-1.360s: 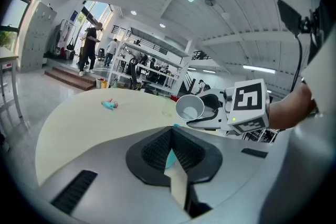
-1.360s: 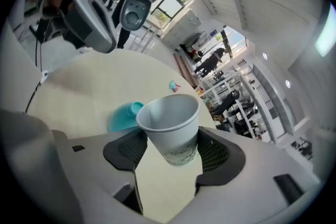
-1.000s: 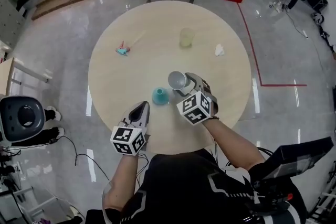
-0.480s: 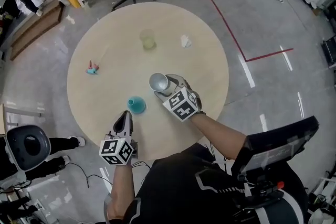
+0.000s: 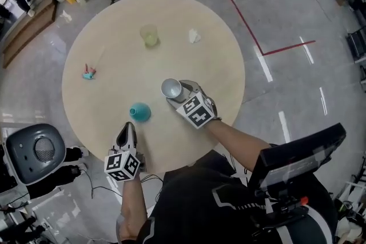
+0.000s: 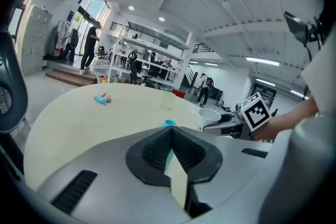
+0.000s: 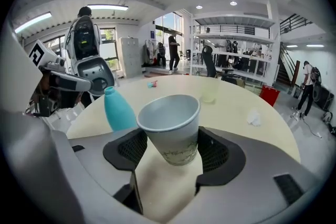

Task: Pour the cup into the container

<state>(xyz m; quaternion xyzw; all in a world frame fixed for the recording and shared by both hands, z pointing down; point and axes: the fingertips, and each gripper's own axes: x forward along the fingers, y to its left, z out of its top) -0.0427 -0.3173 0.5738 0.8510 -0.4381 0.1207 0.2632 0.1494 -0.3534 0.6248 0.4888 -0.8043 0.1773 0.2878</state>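
The right gripper (image 7: 169, 150) is closed on the paper cup (image 7: 170, 126). Both pads are pressed against the lower half of the cup wall, one on each side. The cup is held mouth upward with a slight lean toward the left gripper's side. It is located just to the near side of the centre of the tabletop (image 5: 114, 54). Whether its base touches the tabletop cannot be determined. The right forearm (image 5: 237, 137) is extended diagonally from the torso across the near edge of the tabletop. The right marker cube (image 5: 194, 111) is turned up toward the head camera.

The left gripper (image 5: 127, 130) is fully closed, pad against pad, and nothing is held. Its fingertips are placed just inside the near edge of the tabletop, while the left marker cube (image 5: 122, 165) is kept outside that edge. The left forearm (image 5: 131, 200) is run straight forward from the body, and the gripper is pointed slightly downward at the teal container (image 5: 139, 112).

The teal container is stood upright close to the near edge, just beyond the left fingertips and clear of them. It is positioned to the left of the cup, near it but not touching.

A pale yellow translucent cup (image 5: 149, 35) and a crumpled white tissue (image 5: 195, 37) are located toward the far edge. A small teal-and-pink item (image 5: 88, 72) is located near the left edge.
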